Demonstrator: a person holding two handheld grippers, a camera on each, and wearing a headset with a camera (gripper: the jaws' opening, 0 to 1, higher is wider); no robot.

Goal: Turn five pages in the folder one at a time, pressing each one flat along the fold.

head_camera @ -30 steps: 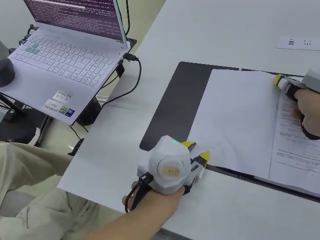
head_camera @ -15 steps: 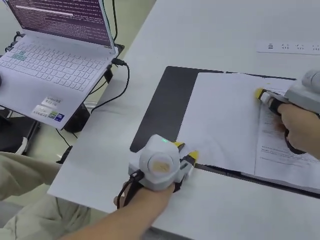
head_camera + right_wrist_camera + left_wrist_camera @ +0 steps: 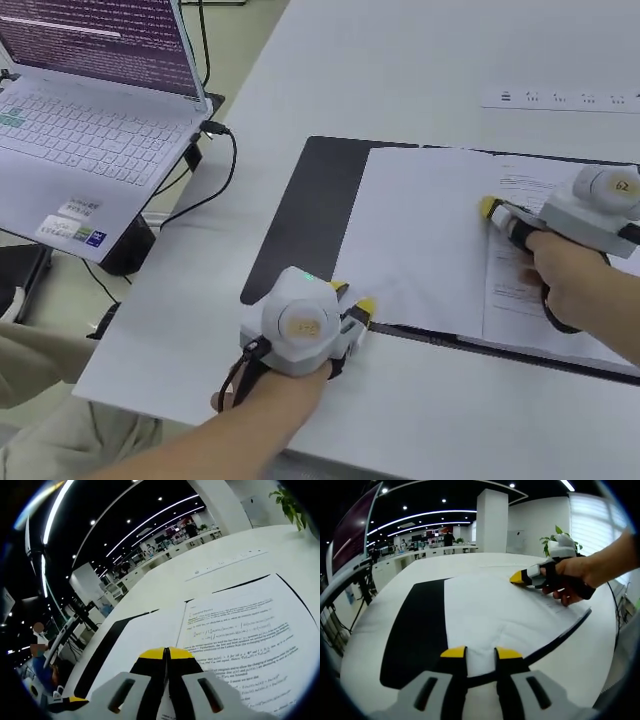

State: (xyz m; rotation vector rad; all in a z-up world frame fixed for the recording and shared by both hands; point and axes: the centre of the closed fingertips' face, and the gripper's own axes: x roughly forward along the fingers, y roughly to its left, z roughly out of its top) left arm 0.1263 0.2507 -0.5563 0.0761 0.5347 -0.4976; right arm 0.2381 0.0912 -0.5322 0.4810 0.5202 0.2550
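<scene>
The folder lies open on the white table, its black left cover (image 3: pixel 300 215) (image 3: pixel 415 625) bare. A blank turned page (image 3: pixel 420 235) (image 3: pixel 490 605) (image 3: pixel 142 637) lies flat over the left half, and a printed page (image 3: pixel 520 285) (image 3: pixel 240 630) covers the right half. My right gripper (image 3: pixel 490 209) (image 3: pixel 516 577) (image 3: pixel 165 654) is shut, with its yellow tips pressed on the fold between the two pages. My left gripper (image 3: pixel 352 300) (image 3: pixel 481 653) rests at the blank page's near edge, jaws slightly apart, with nothing clearly held between them.
An open laptop (image 3: pixel 90 110) stands off the table's left edge, with a black cable (image 3: pixel 225 160) plugged into it. A white power strip (image 3: pixel 560 97) lies at the far side. The table's near-left edge (image 3: pixel 150 310) drops off beside my left hand.
My right gripper has slid along the fold towards me, from near the page's top to about its middle. The left gripper has stayed at the page's near edge. The head camera has shifted.
</scene>
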